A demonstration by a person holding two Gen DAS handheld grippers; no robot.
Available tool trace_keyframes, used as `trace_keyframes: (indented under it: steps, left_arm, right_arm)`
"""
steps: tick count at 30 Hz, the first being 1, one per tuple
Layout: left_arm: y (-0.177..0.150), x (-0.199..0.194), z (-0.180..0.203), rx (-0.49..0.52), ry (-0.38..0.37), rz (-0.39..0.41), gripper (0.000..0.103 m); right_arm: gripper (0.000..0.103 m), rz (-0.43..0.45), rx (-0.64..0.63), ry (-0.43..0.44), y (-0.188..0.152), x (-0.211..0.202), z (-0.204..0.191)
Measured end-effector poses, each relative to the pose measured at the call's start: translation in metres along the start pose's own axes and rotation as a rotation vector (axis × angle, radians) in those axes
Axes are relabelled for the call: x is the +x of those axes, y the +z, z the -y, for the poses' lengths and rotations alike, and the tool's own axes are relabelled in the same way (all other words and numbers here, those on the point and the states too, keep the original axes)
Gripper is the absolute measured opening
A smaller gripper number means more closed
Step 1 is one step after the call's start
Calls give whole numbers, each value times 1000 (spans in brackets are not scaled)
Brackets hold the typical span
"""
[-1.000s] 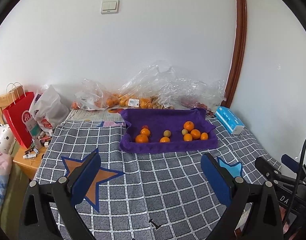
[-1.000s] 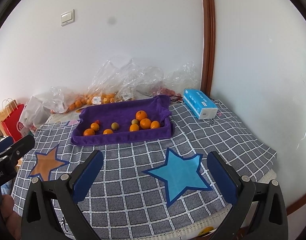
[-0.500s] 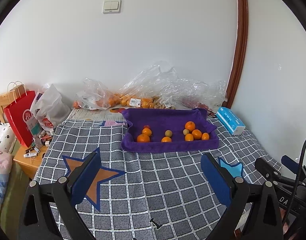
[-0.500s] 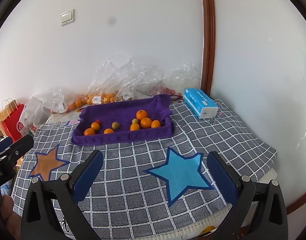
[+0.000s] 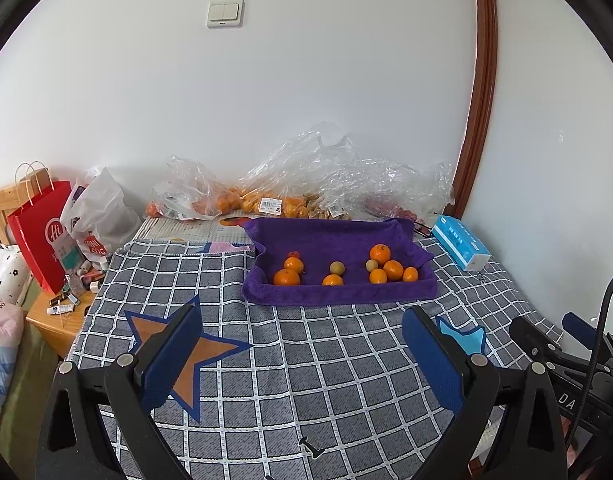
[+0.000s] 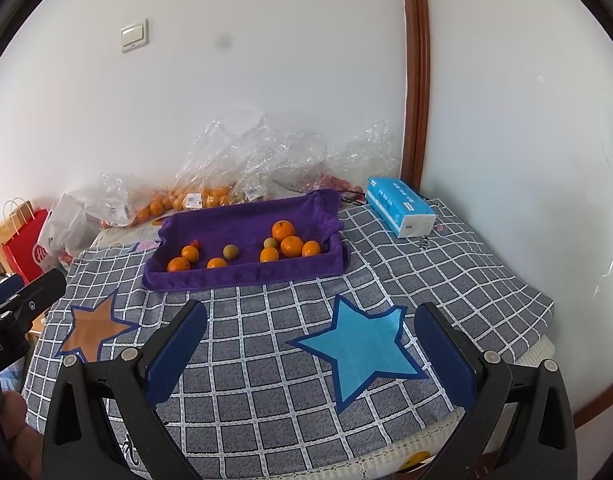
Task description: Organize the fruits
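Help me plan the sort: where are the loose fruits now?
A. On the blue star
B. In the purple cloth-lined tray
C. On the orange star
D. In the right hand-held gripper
B: the oranges and small greenish fruits all lie in the purple cloth-lined tray.

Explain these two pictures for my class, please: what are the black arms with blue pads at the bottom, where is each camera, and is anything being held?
They are handheld grippers, one in each of a person's hands, each carrying a fisheye camera that looks along its fingers. One picture comes from the left gripper, the other from the right gripper. Both are open and hold nothing. Ahead, on a checked grey cloth with an orange star and a blue star, a purple towel-lined tray holds small oranges and two greenish fruits. Behind lie plastic bags; beside them, a blue tissue pack.
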State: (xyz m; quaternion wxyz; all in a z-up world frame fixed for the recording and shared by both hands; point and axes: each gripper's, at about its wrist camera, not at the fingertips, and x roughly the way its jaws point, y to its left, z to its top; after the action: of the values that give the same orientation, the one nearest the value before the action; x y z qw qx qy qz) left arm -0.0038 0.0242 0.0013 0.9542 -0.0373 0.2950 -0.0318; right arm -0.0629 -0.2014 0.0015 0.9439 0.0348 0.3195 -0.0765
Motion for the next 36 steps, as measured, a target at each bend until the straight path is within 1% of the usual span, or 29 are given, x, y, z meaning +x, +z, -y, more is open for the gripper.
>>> trace_keyframes:
  steps: [36]
  left_arm:
    - [1,-2,2,-8,-1,1,101]
  right_arm:
    - [102,-1,2,1,-2,0,-1]
